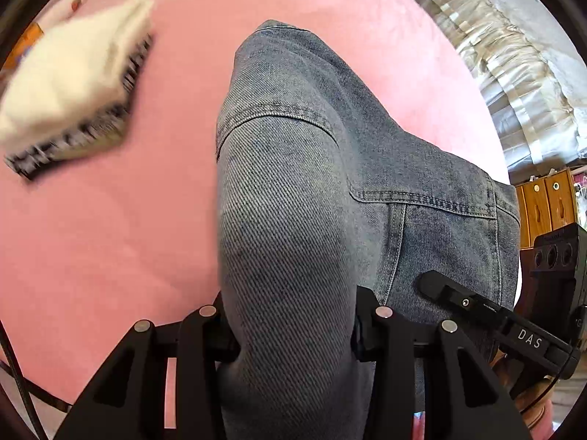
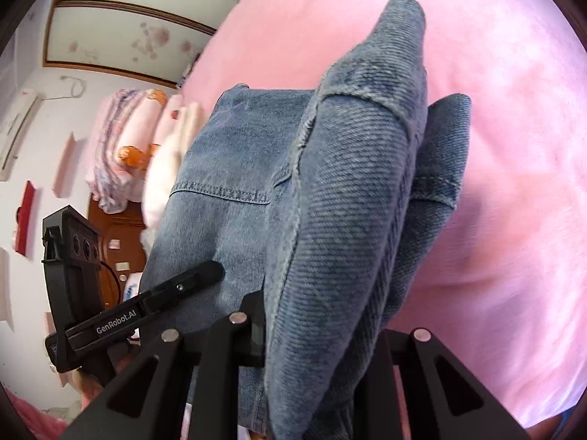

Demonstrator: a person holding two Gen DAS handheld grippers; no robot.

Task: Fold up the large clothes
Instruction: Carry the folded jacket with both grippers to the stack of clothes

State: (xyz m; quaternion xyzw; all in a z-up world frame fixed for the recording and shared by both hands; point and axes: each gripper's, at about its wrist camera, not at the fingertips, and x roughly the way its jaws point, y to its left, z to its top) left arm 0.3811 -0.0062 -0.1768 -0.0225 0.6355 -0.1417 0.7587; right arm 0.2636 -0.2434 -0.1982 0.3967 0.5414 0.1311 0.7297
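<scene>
A blue-grey denim garment (image 1: 312, 168) hangs over a pink bed sheet (image 1: 110, 220). My left gripper (image 1: 293, 341) is shut on a thick fold of the denim, which bulges up between its fingers. In the right wrist view the same denim (image 2: 348, 201) bulges from my right gripper (image 2: 315, 337), which is shut on another fold. Each gripper shows in the other's view: the right one (image 1: 477, 308) at the denim's right side, the left one (image 2: 154, 293) at its left. The fingertips are hidden by cloth.
A folded white garment on a checked one (image 1: 73, 84) lies on the sheet at the far left. Pale curtains (image 1: 513, 73) and wooden drawers (image 1: 543, 205) stand beyond the bed's right edge. Stacked pink bedding (image 2: 124, 146) sits by the wall.
</scene>
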